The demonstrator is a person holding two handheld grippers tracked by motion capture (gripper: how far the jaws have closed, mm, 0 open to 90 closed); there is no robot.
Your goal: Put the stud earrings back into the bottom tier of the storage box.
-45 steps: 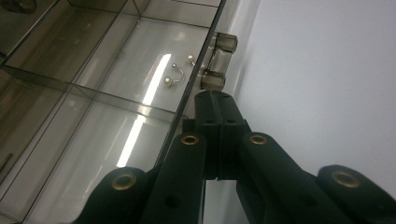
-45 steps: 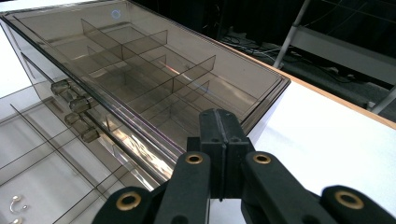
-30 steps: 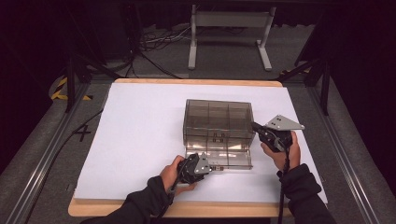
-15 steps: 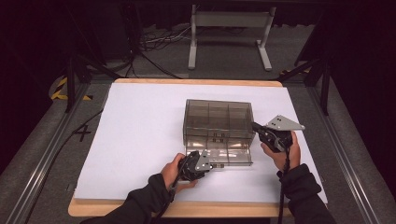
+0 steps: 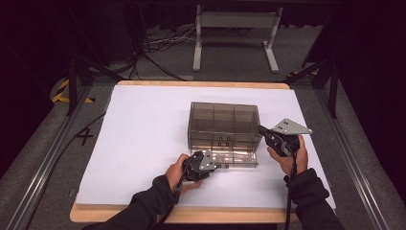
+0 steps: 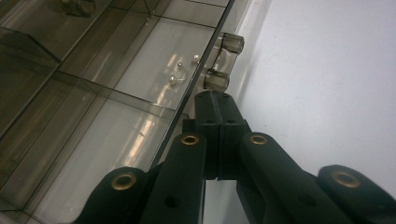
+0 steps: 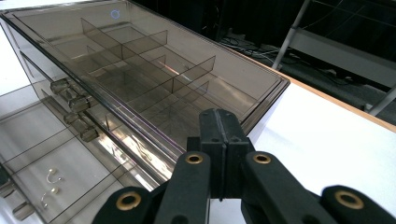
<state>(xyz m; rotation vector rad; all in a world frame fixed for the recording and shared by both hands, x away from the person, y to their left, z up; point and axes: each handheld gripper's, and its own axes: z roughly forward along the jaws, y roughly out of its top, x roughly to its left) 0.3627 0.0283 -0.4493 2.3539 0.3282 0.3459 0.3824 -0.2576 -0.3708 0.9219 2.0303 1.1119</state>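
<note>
Change over the last second is small. The left tool (image 5: 213, 165) has edged a little closer to the front of the pulled-out bottom drawer (image 5: 239, 159). The drawer itself and the right tool (image 5: 262, 130) have not shifted.

In the left gripper view, the left tool (image 6: 215, 97) is clenched with nothing between the jaws, and its tip sits just under the drawer knobs (image 6: 217, 80); whether it touches them can't be told. The right tool (image 7: 219, 114) is also clenched and empty, at the right top edge of the smoky plastic drawer box (image 5: 224, 120). It is probably bracing the box.

The box sits mid-table (image 5: 143, 134) on the white sheet. Its drawer is open toward the person, and a pair of pearl hook earrings (image 6: 180, 73) lies in a front compartment.

My read is that the drawer is about to be pushed or pulled by the knobs.

There is no legible brand or label, only a faint ring mark (image 7: 115, 14) on the box top.
</note>
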